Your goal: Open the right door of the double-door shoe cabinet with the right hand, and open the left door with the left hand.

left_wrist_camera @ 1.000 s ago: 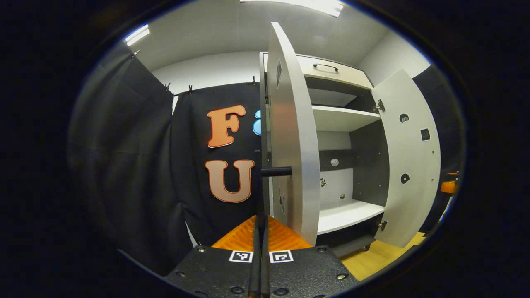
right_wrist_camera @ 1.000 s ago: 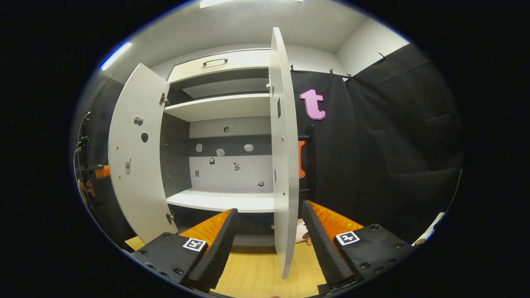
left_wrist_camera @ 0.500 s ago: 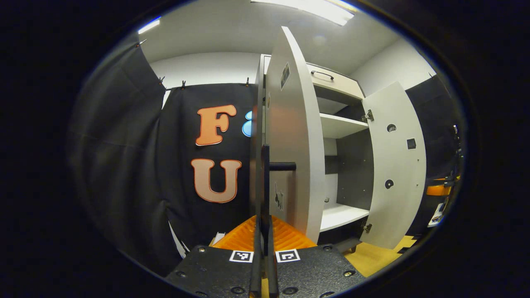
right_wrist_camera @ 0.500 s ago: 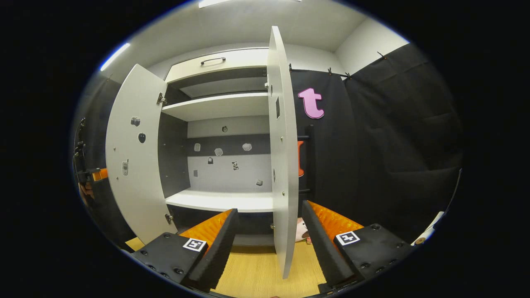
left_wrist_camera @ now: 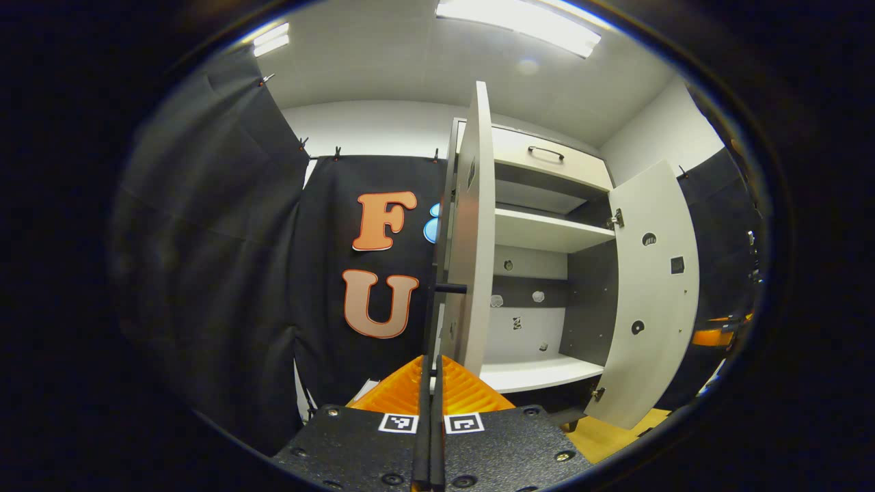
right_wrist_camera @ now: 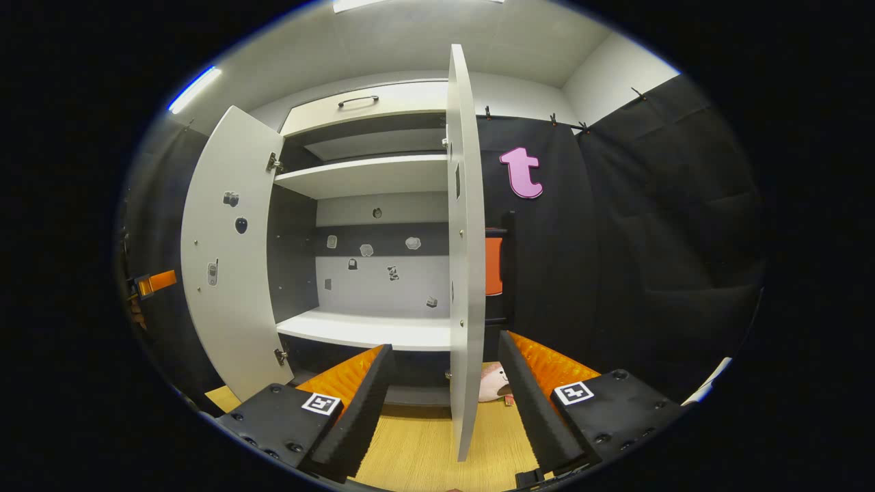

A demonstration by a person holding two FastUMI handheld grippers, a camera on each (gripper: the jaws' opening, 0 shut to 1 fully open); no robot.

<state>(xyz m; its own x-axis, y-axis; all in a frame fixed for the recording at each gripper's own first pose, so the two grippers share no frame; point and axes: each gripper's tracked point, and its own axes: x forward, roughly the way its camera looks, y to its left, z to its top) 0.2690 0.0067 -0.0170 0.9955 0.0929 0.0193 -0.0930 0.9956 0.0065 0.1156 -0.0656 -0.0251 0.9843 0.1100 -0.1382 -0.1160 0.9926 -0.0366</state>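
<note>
The white shoe cabinet stands with both doors swung out. In the left gripper view the left door is nearly edge-on. Its black handle bar runs down into my left gripper, which is shut on it. In the right gripper view my right gripper is open, and the right door hangs edge-on between its fingers without touching them. That door's black handle is on its far side. The left door stands at the left, with the left gripper beyond it.
The shelves hold nothing; small stickers dot the back panel. A drawer with a handle tops the cabinet. A pale pink object lies on the wooden floor beside the right door. Black cloth walls close in on both sides.
The left door has swung to nearly edge-on in the left gripper view, which has tilted upward and backed off a little. The right gripper and right door have barely moved.
</note>
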